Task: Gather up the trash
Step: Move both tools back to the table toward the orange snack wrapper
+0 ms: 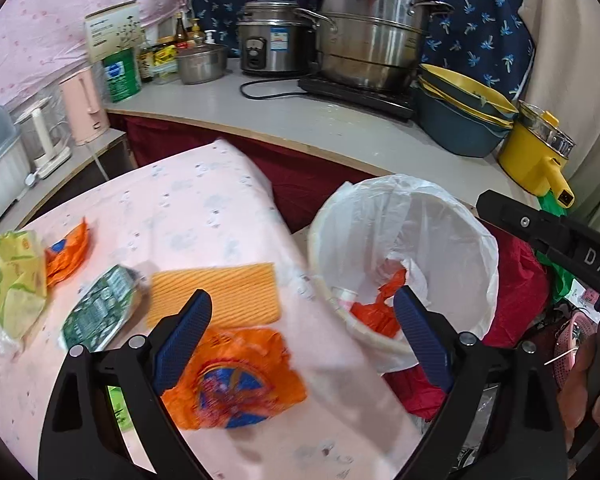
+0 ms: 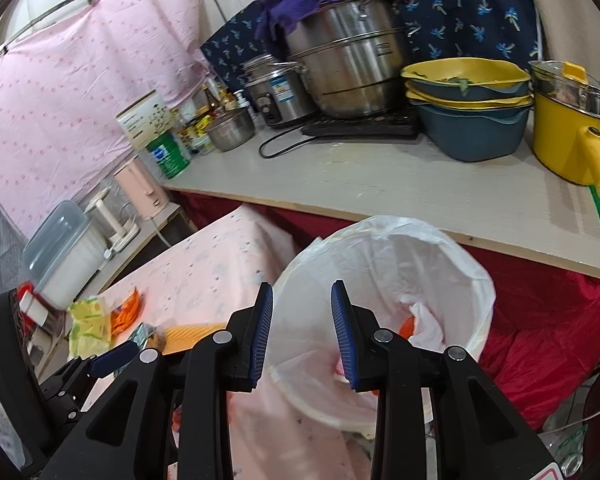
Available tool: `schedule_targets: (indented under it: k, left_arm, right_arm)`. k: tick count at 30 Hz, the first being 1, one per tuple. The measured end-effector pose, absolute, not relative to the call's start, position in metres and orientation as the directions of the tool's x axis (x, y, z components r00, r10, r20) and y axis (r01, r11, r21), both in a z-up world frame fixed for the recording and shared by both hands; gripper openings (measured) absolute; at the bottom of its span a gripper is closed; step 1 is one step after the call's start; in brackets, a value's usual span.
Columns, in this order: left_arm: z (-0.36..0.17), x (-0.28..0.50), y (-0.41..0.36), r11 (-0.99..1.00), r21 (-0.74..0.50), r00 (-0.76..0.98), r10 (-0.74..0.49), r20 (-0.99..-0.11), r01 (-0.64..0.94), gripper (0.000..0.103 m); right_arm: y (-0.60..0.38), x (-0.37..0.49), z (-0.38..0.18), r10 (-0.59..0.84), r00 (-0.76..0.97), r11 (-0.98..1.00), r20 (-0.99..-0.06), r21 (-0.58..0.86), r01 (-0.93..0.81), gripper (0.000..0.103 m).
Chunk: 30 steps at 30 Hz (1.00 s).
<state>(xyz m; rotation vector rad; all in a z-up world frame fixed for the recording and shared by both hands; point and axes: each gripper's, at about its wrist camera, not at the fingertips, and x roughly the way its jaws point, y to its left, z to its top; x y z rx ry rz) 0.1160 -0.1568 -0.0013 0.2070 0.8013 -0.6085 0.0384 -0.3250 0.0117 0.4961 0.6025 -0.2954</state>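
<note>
A bin lined with a white bag [image 1: 452,232] stands right of the pink-clothed table [image 1: 204,208]; orange trash [image 1: 376,312] lies inside. On the table lie an orange wrapper [image 1: 240,380], a green packet [image 1: 100,308], a yellow-green wrapper [image 1: 16,280], a small orange wrapper [image 1: 68,256] and an orange cloth [image 1: 216,296]. My left gripper [image 1: 300,340] is open and empty above the table edge, over the orange wrapper. My right gripper [image 2: 302,336] is open and empty above the bin [image 2: 400,256]. The left gripper also shows in the right wrist view [image 2: 112,354].
A counter [image 1: 340,136] behind holds steel pots [image 1: 372,40], a rice cooker [image 1: 272,40], stacked blue-yellow bowls [image 1: 464,108], a yellow pot [image 1: 540,152] and bottles. A pink kettle [image 1: 84,104] stands at left. Red cloth [image 1: 516,292] lies beside the bin.
</note>
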Motion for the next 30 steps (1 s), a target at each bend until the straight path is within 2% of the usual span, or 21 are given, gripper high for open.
schedule_targets:
  k: [10, 20, 30]
  left_arm:
    - [-0.001, 0.1, -0.074, 0.852, -0.024, 0.573, -0.372, -0.73, 0.522, 0.088]
    - [-0.017, 0.083, -0.003, 0.895, -0.026, 0.582, -0.311, -0.751, 0.445, 0.088]
    - [-0.048, 0.058, 0.035, 0.909, -0.01, 0.554, -0.262, -0.79, 0.416, 0.09]
  right_arm:
    - [-0.254, 0.044, 0.013, -0.037, 0.786, 0.894, -0.618, 0.33, 0.302, 0.039]
    - [-0.199, 0.048, 0.001, 0.031, 0.756, 0.924, -0.654, 0.307, 0.228, 0.039]
    - [-0.172, 0.046, -0.013, 0.067, 0.726, 0.935, -0.684, 0.297, 0.194, 0.039]
